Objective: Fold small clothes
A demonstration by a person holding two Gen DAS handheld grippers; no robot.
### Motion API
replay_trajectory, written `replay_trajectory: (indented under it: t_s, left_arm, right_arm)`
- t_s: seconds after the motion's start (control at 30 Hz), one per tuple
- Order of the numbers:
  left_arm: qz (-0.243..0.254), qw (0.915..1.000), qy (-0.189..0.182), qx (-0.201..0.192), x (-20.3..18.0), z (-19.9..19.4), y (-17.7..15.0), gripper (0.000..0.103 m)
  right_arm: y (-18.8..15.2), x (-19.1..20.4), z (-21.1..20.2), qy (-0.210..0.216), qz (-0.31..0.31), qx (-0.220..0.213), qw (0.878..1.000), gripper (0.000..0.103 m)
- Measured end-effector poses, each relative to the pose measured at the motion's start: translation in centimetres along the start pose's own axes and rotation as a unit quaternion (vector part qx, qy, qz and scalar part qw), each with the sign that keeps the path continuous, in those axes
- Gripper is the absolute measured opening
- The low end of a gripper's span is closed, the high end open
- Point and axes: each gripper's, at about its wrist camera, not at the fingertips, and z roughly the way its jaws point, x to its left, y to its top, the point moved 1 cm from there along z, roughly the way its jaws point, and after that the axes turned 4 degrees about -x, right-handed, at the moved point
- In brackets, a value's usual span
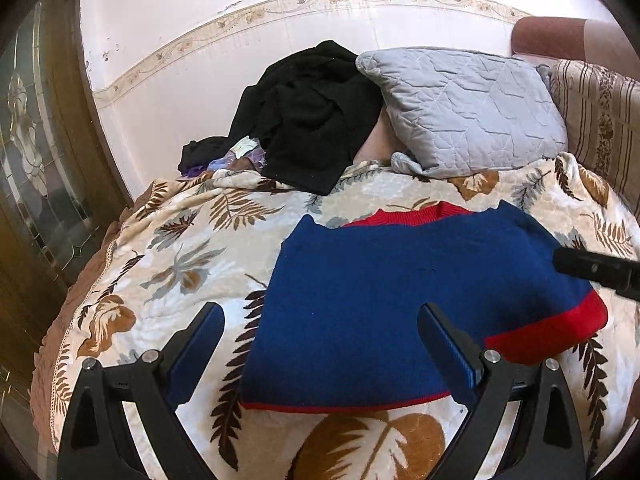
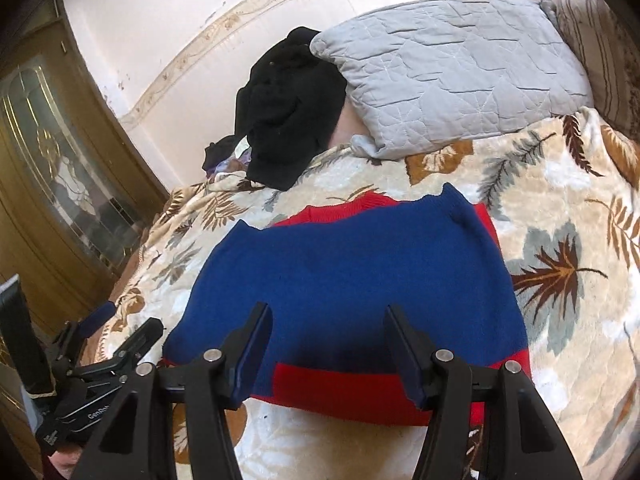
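Note:
A small blue knit sweater (image 1: 380, 300) with red trim lies partly folded on the leaf-patterned blanket (image 1: 180, 264); it also shows in the right wrist view (image 2: 352, 280). My left gripper (image 1: 320, 316) is open and empty, over the sweater's near left edge. My right gripper (image 2: 328, 320) is open and empty, above the sweater's red hem band (image 2: 344, 388). One finger of the right gripper shows at the right edge of the left wrist view (image 1: 596, 268). The left gripper shows at the lower left of the right wrist view (image 2: 116, 340).
A pile of black clothes (image 1: 312, 116) lies at the back of the bed against the pink wall. A grey quilted pillow (image 1: 464, 108) and a striped cushion (image 1: 600, 116) lie at the back right. A wooden door with glass (image 1: 36, 168) stands left.

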Motion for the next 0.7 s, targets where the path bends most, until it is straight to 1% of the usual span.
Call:
replay_trajectory:
  t_s: [0.17,0.37,0.53,0.7]
  left_arm:
    - [-0.007,0.9999,0.003,-0.009,0.4,-0.3,0.3,0.097]
    - [-0.010,0.9999,0.010,0.007,0.6,0.7,-0.1,0.097]
    - [-0.014,0.9995,0.018,0.021,0.8,1.5,-0.4,0.097]
    - [-0.013,0.9989,0.024,0.039,0.9,2.4,-1.0,0.097]
  right_arm:
    - [-0.2,0.7,0.2,-0.002,-0.016,0.000,1.000,0.063]
    - [-0.6,1.3,0.5,-0.012,-0.031,0.005,0.999,0.063]
    - [-1.1,1.2,1.6,-0.035,-0.037,0.023,0.998,0.063]
    - [-1.7,-0.1,3.0,-0.066,-0.033,0.057,0.996,0.063]
